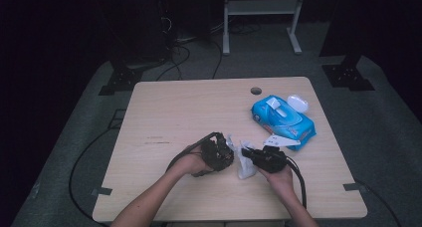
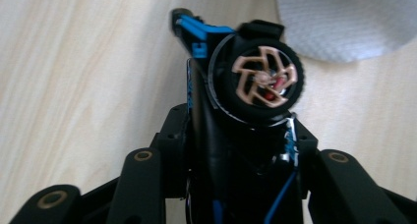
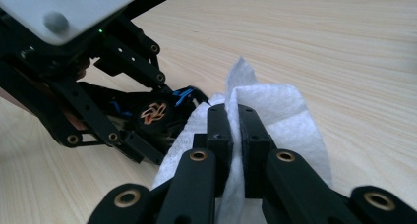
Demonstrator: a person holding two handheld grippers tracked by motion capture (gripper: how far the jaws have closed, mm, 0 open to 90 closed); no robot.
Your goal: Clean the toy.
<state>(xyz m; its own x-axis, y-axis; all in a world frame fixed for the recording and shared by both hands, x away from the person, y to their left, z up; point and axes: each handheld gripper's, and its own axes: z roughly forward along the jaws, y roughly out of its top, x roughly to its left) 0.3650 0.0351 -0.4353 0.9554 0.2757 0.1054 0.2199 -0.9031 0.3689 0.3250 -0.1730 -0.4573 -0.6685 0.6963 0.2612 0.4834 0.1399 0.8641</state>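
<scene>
Wiping a toy car, mid-table, near the front edge.

- Your left gripper (image 1: pixel 222 155) is clamped on a small black and blue toy car (image 2: pixel 236 86). In the left gripper view it sits upright between the jaws, one bronze-spoked wheel (image 2: pixel 263 79) facing the camera. The jaws are narrow and on the body, not the wheel. Keep it so: a grip on the tyre would let the car roll in the pads.
- Your right gripper (image 3: pixel 235 130) has its jaws closed tight on a folded white wet wipe (image 3: pixel 275 111). A flap stands up above the tips; the rest hangs below and drapes toward the car.
- In the high view the two grippers meet nose to nose, wipe (image 1: pixel 244 160) between them, touching or just beside the car. I cannot tell which.
- The blue wipes pack (image 1: pixel 282 120), lid flipped open, lies well apart at the right rear of the table (image 1: pixel 174 102).

Advice for the step:
- Hold the left hand still and let the right do the stroking.
- Lead with the loose flap, not the jaw tips, so hard plastic never scrapes the car.
- Work along the body, then turn the left wrist to bring up a fresh side.
- Risk: the wipe snagging in the wheel spokes. Pull away straight if it catches.
</scene>
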